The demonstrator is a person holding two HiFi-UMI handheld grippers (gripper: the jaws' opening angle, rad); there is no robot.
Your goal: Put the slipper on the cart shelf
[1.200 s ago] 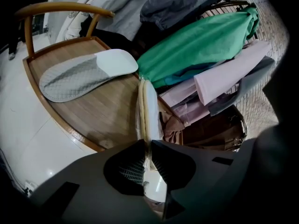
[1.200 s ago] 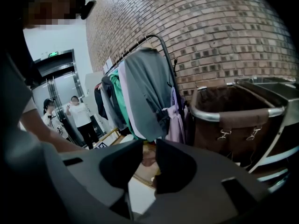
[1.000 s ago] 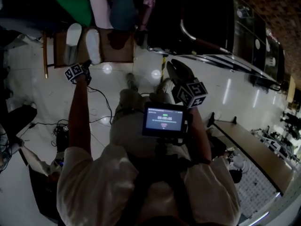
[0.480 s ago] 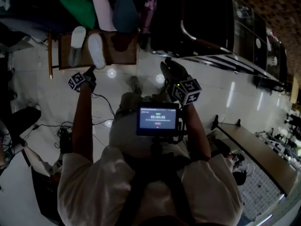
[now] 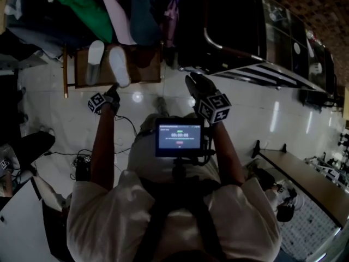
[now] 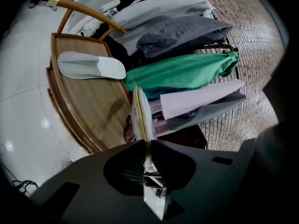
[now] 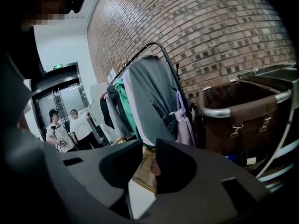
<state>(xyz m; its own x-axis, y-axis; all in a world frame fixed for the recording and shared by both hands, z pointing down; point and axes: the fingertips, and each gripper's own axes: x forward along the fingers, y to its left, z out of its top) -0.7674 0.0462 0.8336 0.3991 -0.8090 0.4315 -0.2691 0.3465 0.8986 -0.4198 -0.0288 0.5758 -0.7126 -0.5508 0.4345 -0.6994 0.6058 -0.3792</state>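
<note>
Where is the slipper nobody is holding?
The slipper lies flat at upper left in the left gripper view, on the wooden shelf, beside the hanging clothes.

Head view: mounted on the person, facing steeply down from a distance; the cart shelf (image 5: pixel 143 70) lies beyond both sets of fingers.
Left gripper view: close, looking along the left fingers (image 6: pixel 93 190) onto that shelf.
Right gripper view: near level, farther back, looking past the right fingers (image 7: pixel 112 164).
All three views share the shelf and the hanging clothes (image 6: pixel 182 73).

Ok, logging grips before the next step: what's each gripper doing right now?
Left gripper: closed on a slipper.
Right gripper: open, empty.
</note>
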